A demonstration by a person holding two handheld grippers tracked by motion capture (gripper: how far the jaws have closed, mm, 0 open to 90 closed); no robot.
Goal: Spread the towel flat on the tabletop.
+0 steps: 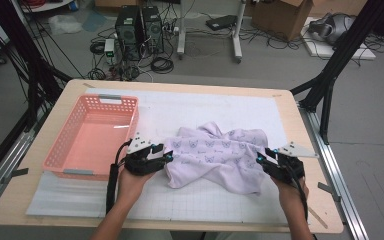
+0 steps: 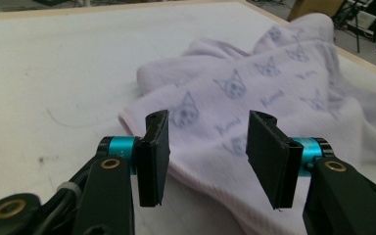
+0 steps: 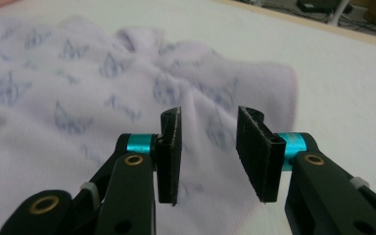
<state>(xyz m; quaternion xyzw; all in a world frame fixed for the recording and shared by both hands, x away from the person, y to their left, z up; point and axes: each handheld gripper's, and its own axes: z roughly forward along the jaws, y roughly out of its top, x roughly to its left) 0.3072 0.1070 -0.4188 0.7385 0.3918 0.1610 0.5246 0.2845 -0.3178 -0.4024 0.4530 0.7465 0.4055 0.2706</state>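
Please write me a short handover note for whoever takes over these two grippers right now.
Left gripper: open, jaws apart at the towel's left edge, gripping nothing.
Right gripper: open at the towel's right edge, also empty.
Towel: crumpled on the white mat, to the right of the pink basket, which holds nothing.
Done: nothing visibly finished.
Left: probably fold or tidy the towel, perhaps move it into the basket.

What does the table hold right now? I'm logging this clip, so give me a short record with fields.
cloth: pale lilac towel with a cat print, crumpled at mid-table
basket: pink, left of the towel, nothing visible inside
left gripper: open, fingers at the towel's left edge
right gripper: open, at the towel's right edge
surface: white gridded mat
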